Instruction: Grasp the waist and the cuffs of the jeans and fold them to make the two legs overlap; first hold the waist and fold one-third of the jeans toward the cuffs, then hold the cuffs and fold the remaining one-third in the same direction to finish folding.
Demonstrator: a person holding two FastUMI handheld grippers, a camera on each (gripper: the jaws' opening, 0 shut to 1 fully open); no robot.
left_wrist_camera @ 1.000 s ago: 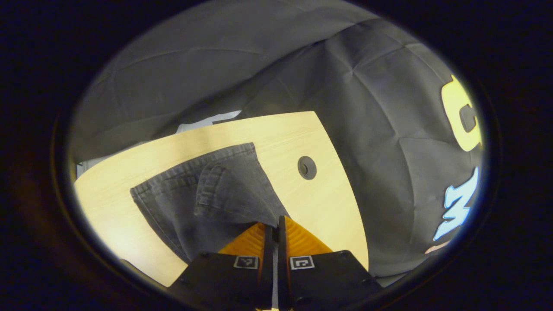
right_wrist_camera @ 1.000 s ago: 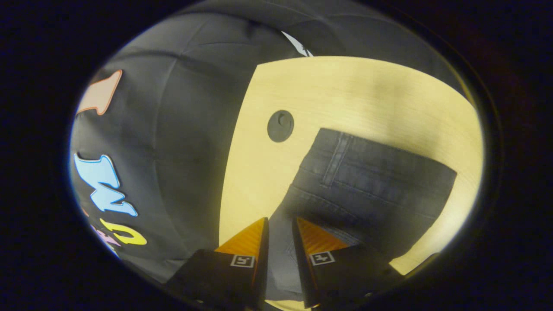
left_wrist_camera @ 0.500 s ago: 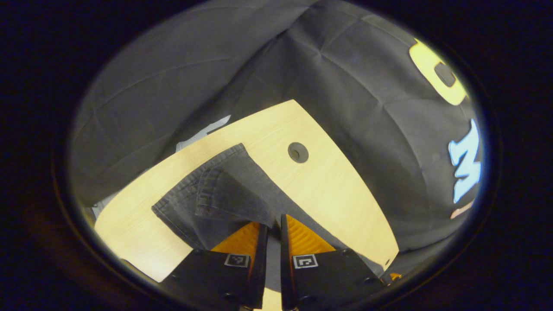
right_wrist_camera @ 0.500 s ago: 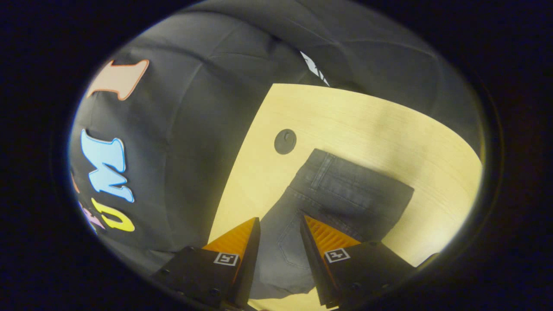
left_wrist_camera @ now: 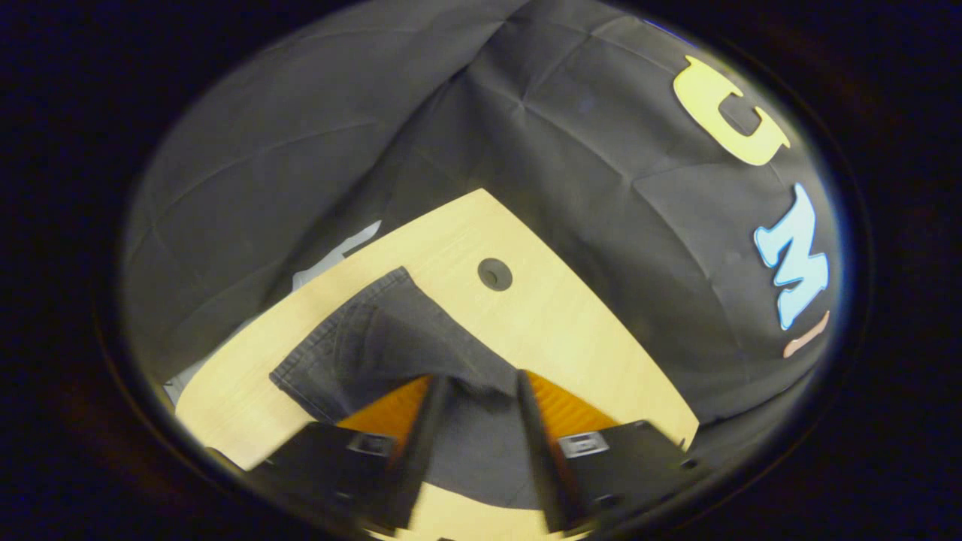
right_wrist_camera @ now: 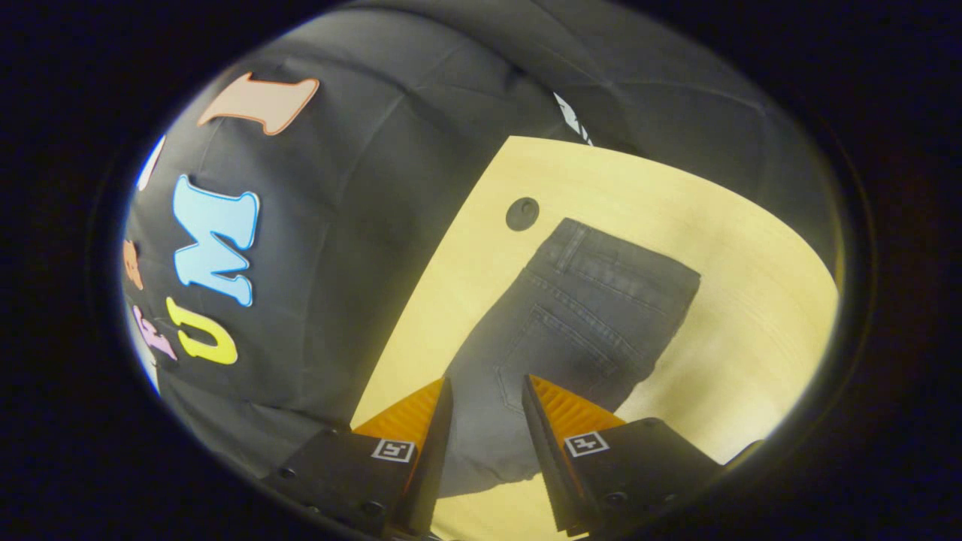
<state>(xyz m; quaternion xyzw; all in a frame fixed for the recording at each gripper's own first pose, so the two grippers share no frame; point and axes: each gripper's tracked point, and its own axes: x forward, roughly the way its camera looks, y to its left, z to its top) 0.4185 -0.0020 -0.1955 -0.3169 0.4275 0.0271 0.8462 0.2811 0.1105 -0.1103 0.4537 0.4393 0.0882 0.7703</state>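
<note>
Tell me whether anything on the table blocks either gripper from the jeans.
Nothing visible does. The jeans lie on the bare wooden table. The only other feature is a round hole cover beside the waistband, apart from the cloth. The left gripper and the right gripper have open jaws with denim directly ahead.

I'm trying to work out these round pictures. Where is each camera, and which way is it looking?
Left gripper view: rides the left gripper, looking down its open fingers at the jeans.
Right gripper view: rides the right gripper, fingers open, over the jeans' back pocket.
Both share: jeans, wooden table, its round hole.
</note>
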